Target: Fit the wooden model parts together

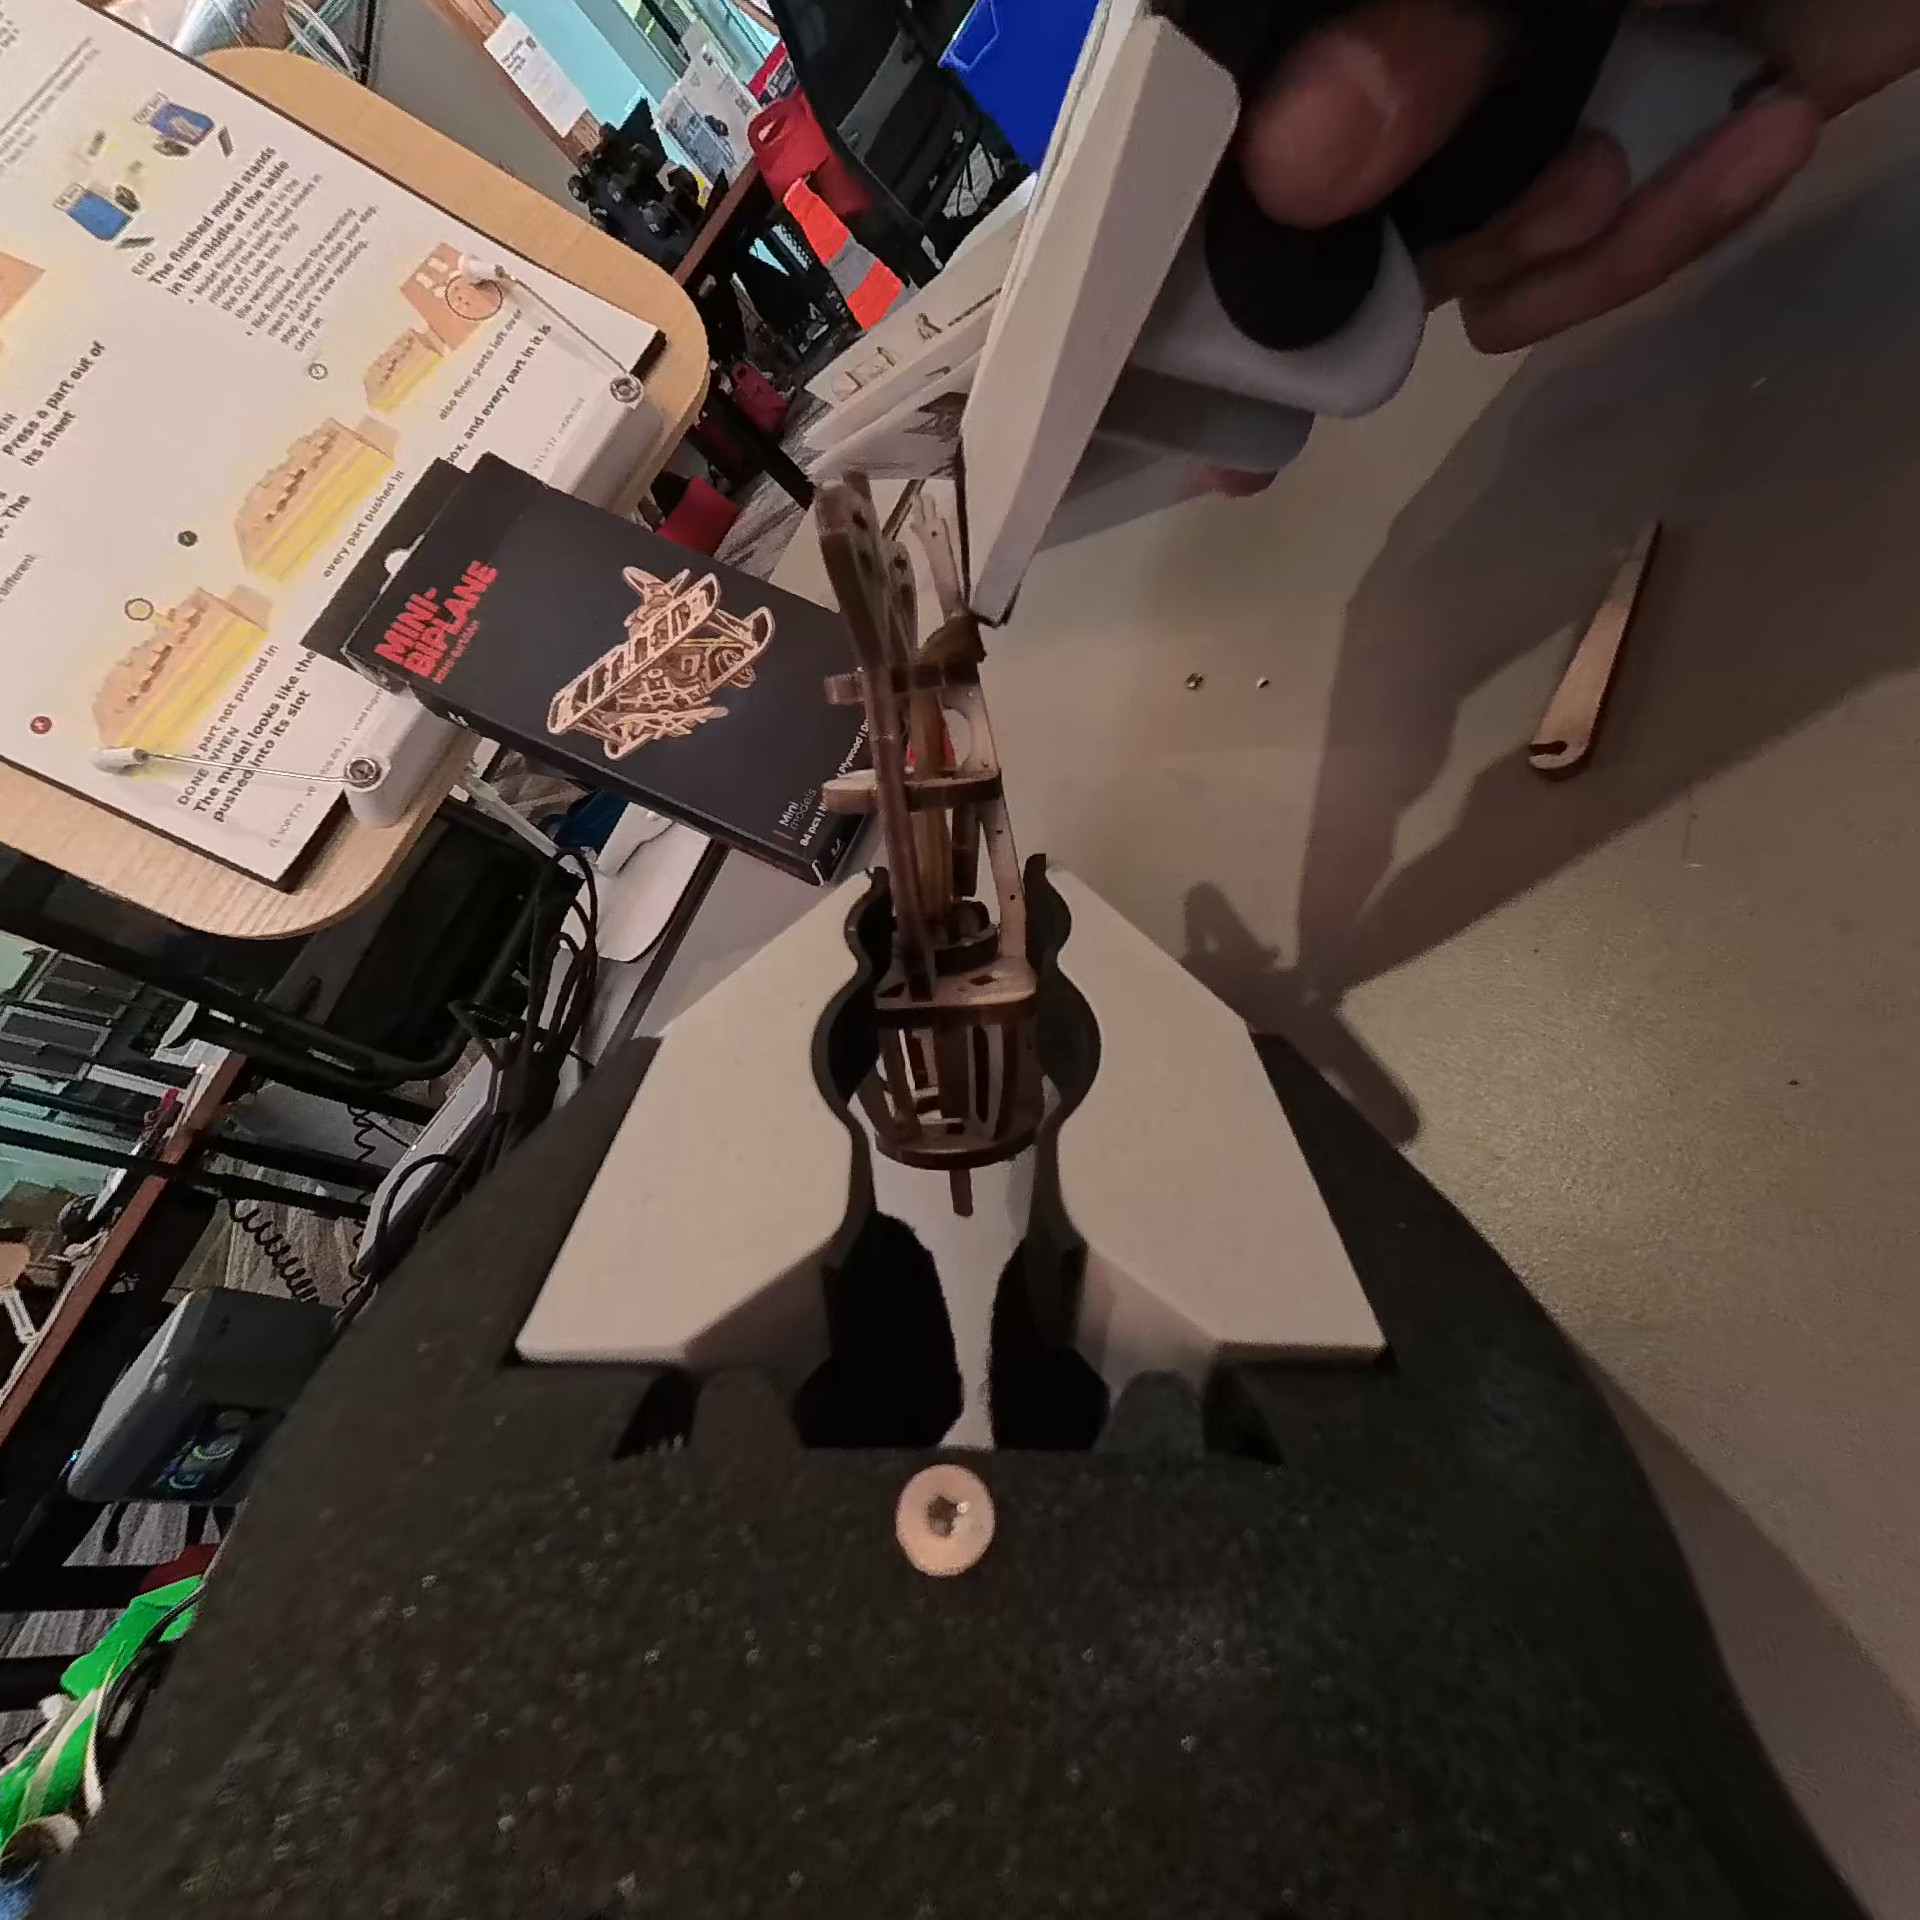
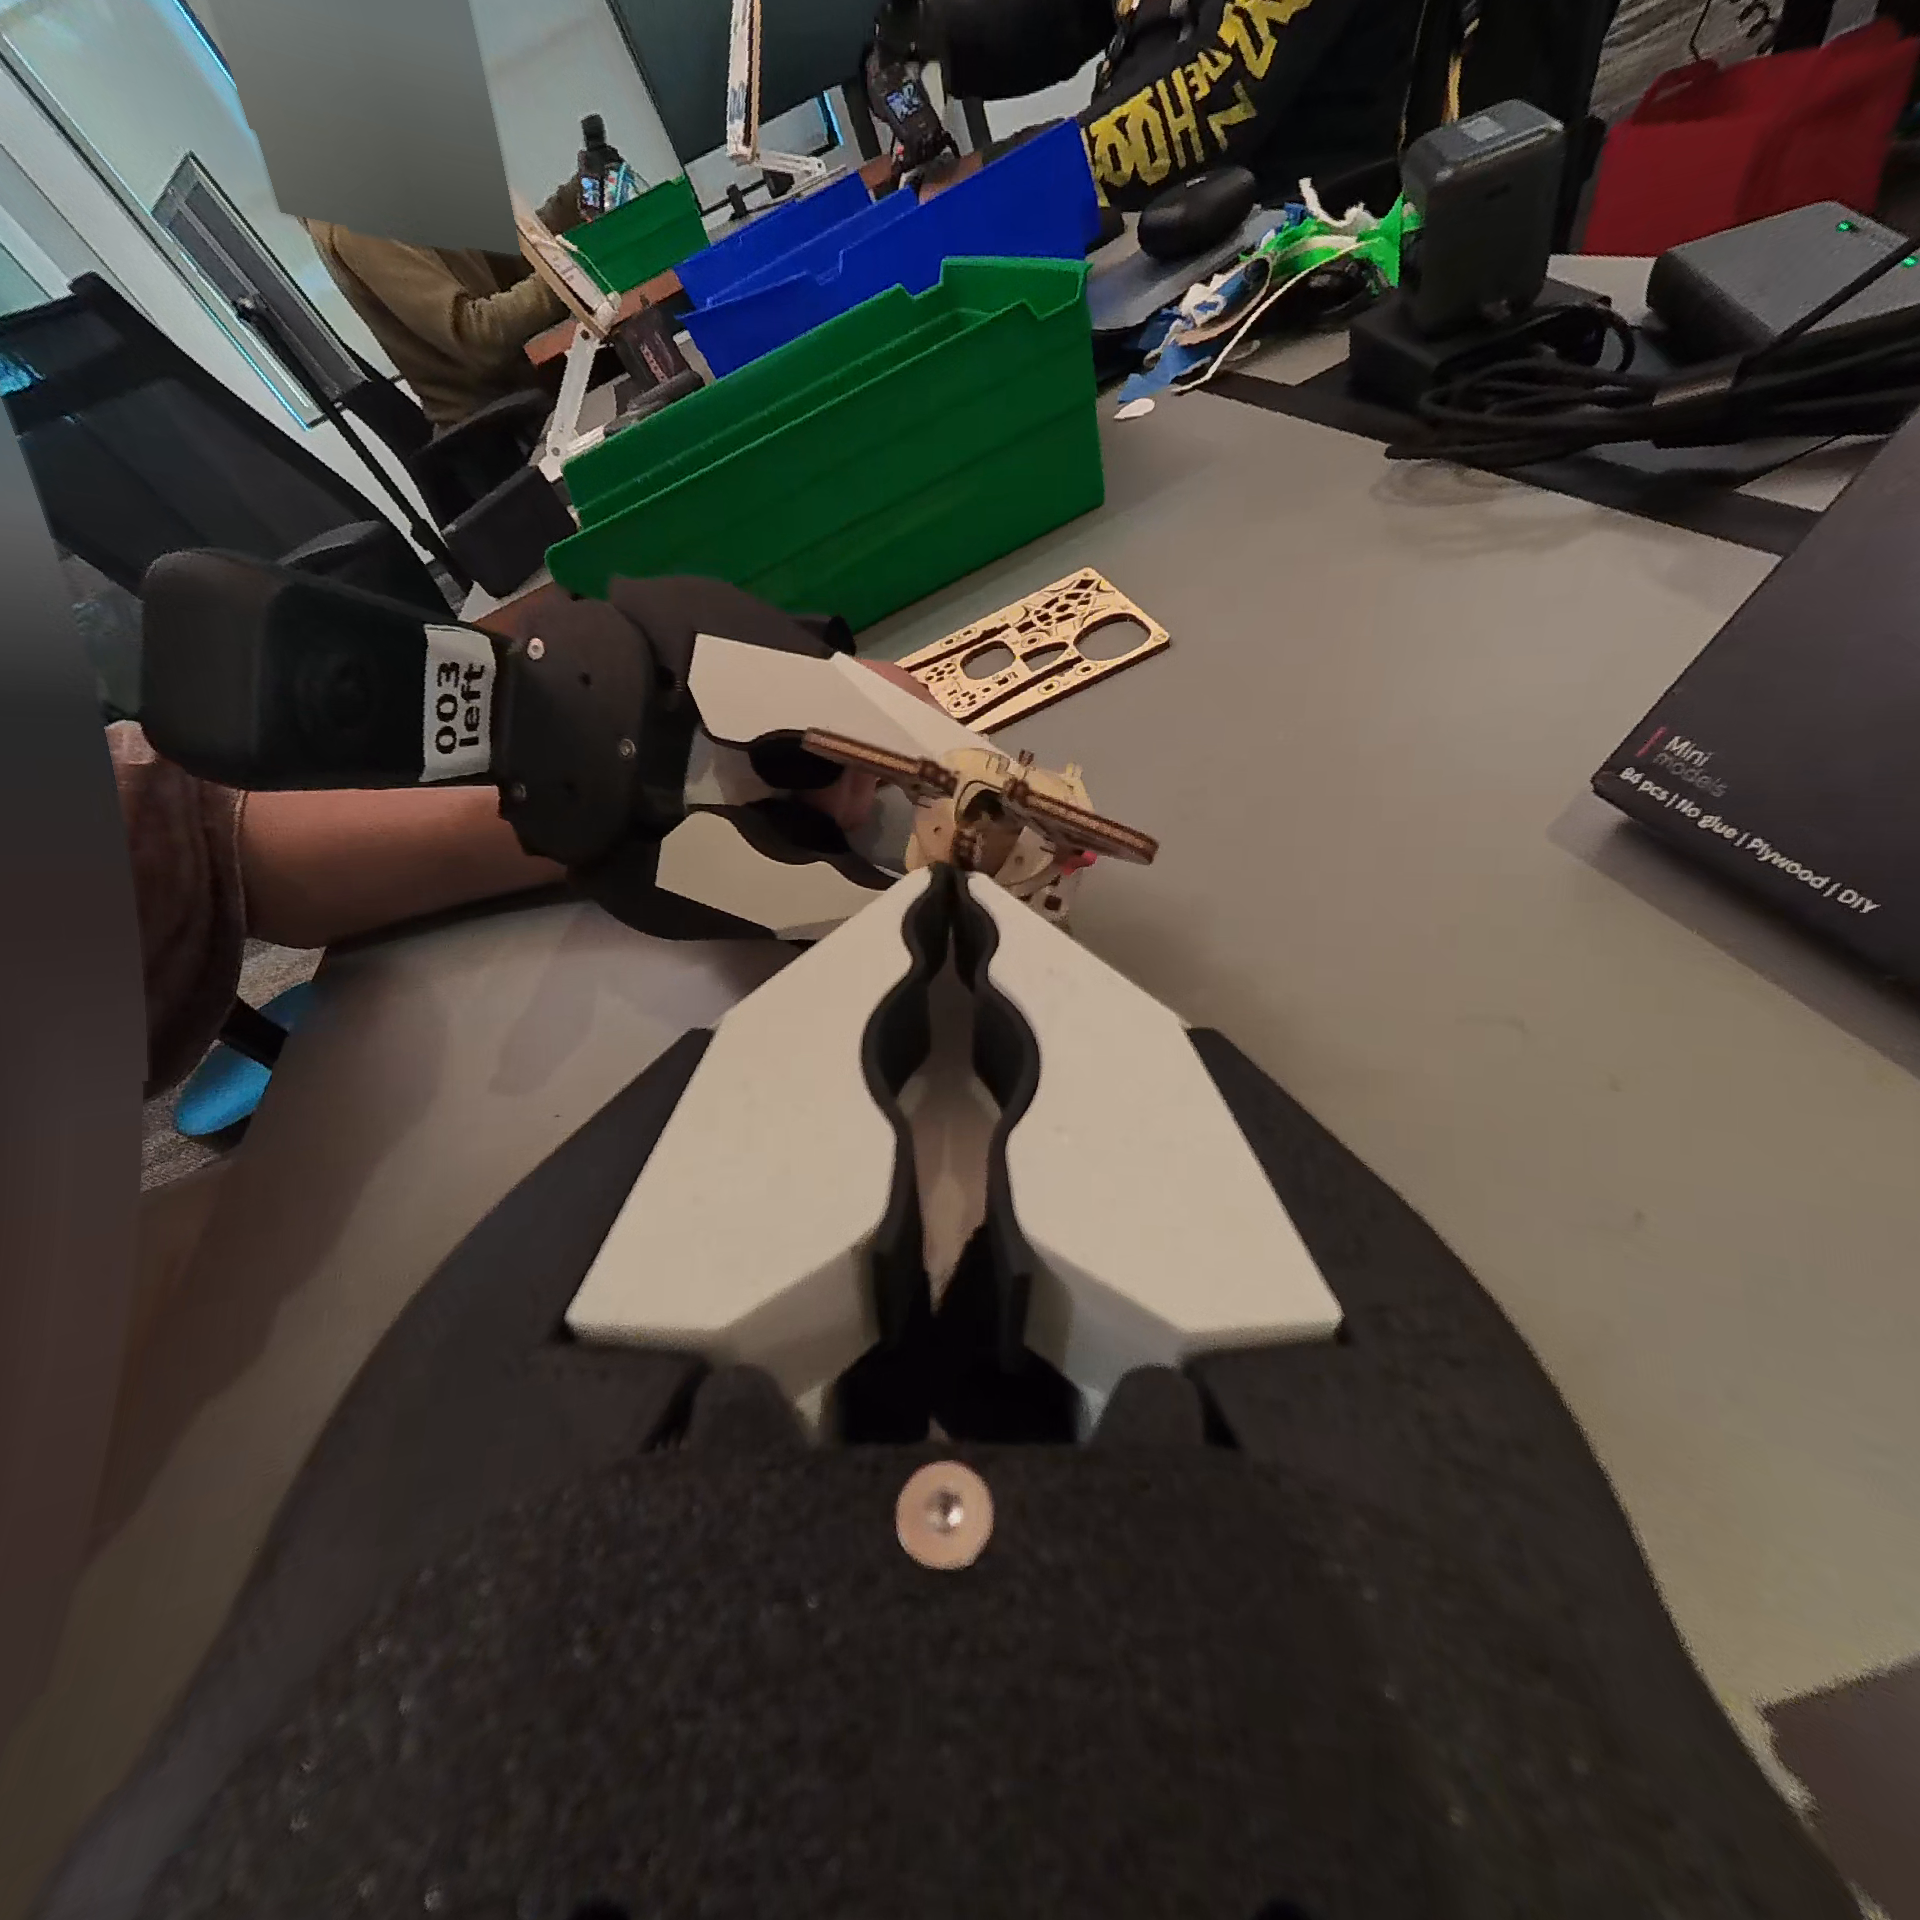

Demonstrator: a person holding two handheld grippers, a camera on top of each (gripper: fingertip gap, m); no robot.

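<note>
My left gripper is shut on a partly built wooden model, gripping its round cage-like end between the pads, while the rest sticks out forward. In the right wrist view the left gripper comes in from the left and holds the model above the grey table, with a long wing strip across its top. My right gripper is shut, with its tips against the model's near edge. I cannot tell whether a thin part is pinched between them. The right gripper's white finger reaches the model's far end from above.
A loose wooden strip lies on the table. A punched plywood sheet lies behind the model, before green and blue bins. A black kit box is at the right, an instruction board at the left. The left gripper's tips are roughly 5 centimeters from the right gripper's.
</note>
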